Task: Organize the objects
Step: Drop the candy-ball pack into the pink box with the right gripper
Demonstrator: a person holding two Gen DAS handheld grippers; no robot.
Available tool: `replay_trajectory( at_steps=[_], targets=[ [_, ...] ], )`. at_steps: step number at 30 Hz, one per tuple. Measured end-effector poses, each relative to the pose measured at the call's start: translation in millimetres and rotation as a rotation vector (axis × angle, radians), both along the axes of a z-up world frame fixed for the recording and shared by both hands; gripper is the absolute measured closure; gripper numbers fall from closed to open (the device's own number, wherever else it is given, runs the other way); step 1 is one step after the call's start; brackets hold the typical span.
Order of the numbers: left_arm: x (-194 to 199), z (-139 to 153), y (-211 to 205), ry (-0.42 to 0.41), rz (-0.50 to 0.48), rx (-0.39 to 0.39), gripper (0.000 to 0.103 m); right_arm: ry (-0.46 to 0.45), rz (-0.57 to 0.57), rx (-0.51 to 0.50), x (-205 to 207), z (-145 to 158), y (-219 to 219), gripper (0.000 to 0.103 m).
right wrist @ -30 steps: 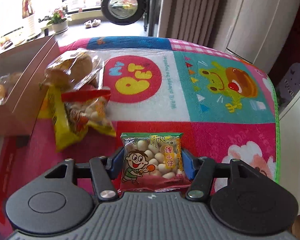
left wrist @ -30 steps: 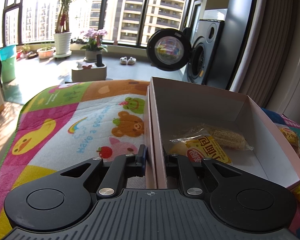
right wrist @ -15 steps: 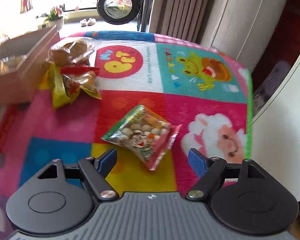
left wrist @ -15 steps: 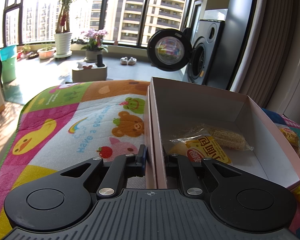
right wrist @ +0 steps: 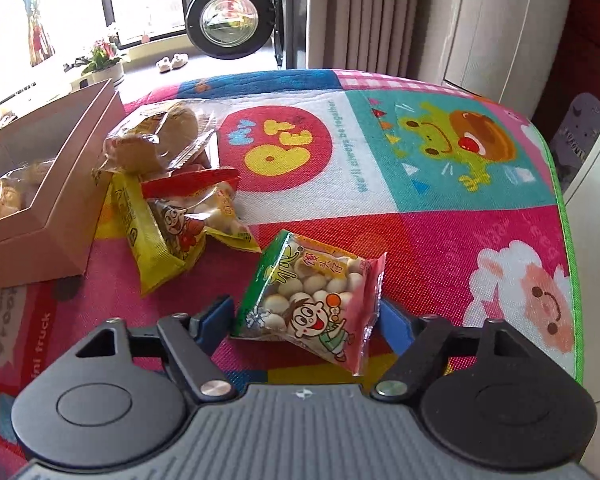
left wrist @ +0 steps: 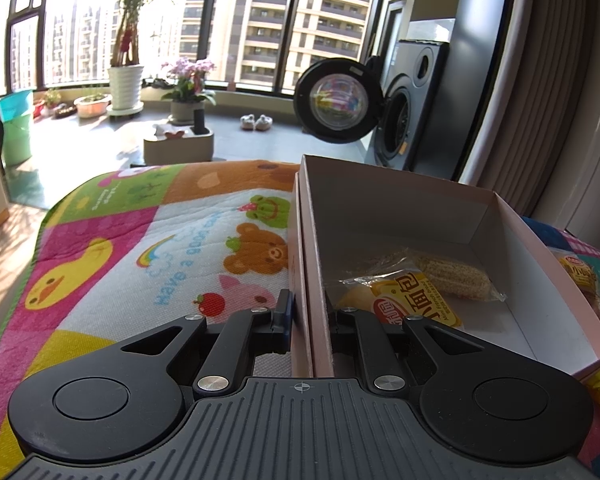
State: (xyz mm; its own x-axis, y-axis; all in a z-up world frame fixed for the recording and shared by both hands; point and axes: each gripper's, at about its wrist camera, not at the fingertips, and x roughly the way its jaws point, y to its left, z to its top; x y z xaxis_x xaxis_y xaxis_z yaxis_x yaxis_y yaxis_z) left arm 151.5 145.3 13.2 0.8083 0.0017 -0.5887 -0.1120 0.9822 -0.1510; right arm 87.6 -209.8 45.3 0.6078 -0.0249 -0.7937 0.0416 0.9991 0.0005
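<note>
My left gripper [left wrist: 309, 316] is shut on the left wall of an open pink cardboard box [left wrist: 400, 204]; one finger is inside and one outside. A bread packet with a yellow label [left wrist: 416, 300] lies in the box. My right gripper [right wrist: 306, 320] is open and low over the mat. A green-topped bag of small round biscuits [right wrist: 312, 300] lies tilted between its blue fingertips [right wrist: 218, 314]. Whether the pads touch the bag is unclear. The box [right wrist: 52, 208] shows at the left of the right wrist view.
Beside the box lie a red-topped biscuit bag [right wrist: 192, 208], a yellow packet [right wrist: 148, 240] and a clear bread packet [right wrist: 160, 136]. The colourful cartoon mat [right wrist: 440, 220] ends at a green edge on the right. A washing machine with its door open [left wrist: 340, 106] stands beyond.
The right gripper let go of the green-topped bag and drew back. It has since moved forward, so the bag again lies between its spread fingers. The left gripper has not moved.
</note>
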Motion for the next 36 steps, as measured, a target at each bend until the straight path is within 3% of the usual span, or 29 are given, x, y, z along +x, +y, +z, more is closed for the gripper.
replay_trajectory(
  at_steps=[3,10,11,17,21,29,36],
  targets=[
    [0,0,0,0.0,0.0,0.0,0.089,0.01,0.013,-0.041,-9,6,3,0.038],
    [0,0,0,0.0,0.001,-0.001,0.089,0.029,0.039,-0.053,-50,30,6,0.045],
    [0,0,0,0.0,0.0,0.0,0.089,0.015,0.051,-0.057,-55,38,10,0.05],
    [0,1,-1,-0.003,0.003,0.0,0.089,-0.144,0.17,-0.019,-70,108,46,0.05],
    [0,1,1,-0.003,0.003,-0.01,0.089,-0.197,0.295,0.034,-72,138,81,0.05],
    [0,1,2,-0.003,0.004,-0.013,0.089,-0.242,0.463,0.024,-39,150,156,0.05],
    [0,1,3,-0.002,0.003,-0.013,0.089,-0.204,0.448,0.038,6,132,166,0.05]
  ],
)
